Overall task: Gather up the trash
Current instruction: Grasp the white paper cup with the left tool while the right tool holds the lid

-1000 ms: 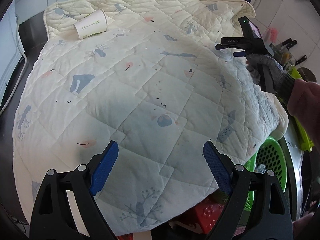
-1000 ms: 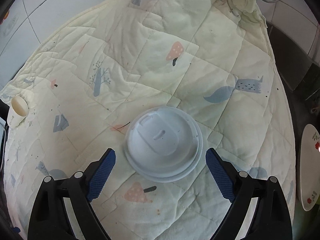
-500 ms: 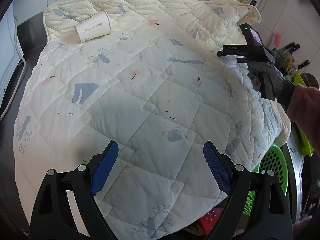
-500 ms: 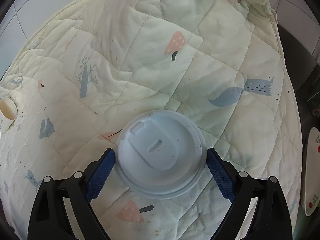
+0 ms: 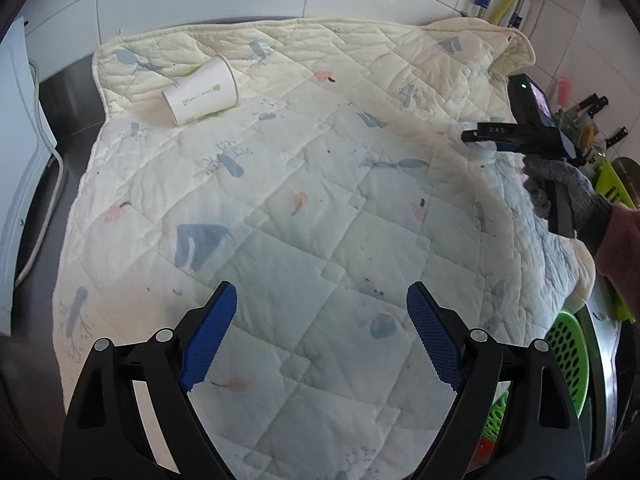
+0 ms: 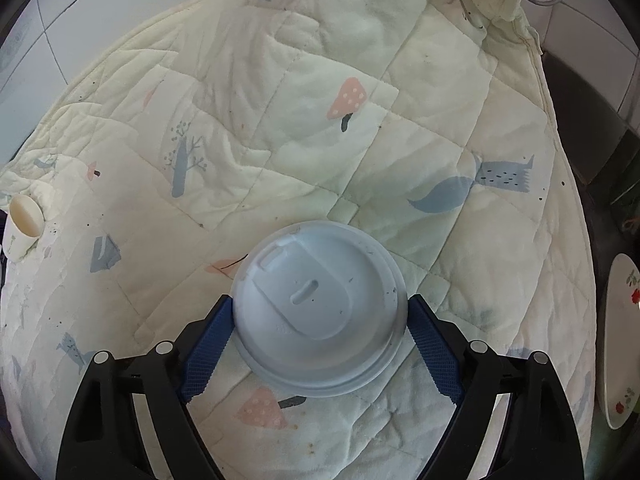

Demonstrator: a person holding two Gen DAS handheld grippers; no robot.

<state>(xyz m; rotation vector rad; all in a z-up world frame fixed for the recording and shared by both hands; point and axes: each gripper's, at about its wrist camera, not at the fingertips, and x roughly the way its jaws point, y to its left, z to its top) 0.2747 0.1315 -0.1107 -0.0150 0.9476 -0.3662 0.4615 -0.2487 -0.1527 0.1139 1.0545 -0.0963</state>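
Quilted blanket (image 5: 320,208): cream, printed with blue trees, foxes and pink mushrooms, it covers nearly the whole surface beneath both your grippers. Its far right corner is bunched and folded.

Green perforated basket (image 5: 568,344): it sits off the blanket's right edge, partly hidden under it.

Plate (image 6: 620,340): white with a small flower print, it lies beyond the blanket's right edge in your right wrist view, only partly in frame.

Paper cup (image 5: 200,92): white with green print, it lies on its side near the blanket's far left corner, well apart from both your tools. In the right wrist view it shows at the left edge (image 6: 24,216), mouth toward the camera.

Plastic lid (image 6: 320,308): pale, domed, with a drink slot, it rests on the blanket directly between the fingers of your right gripper (image 6: 320,344). The jaws are closing on it; both blue pads sit right at its rim, and a firm squeeze is not evident.

Left gripper (image 5: 320,336): you hold it above the blanket's near part, jaws spread wide with only fabric below.

Your right hand (image 5: 560,184): in a grey knit glove, it grips the right tool's handle.
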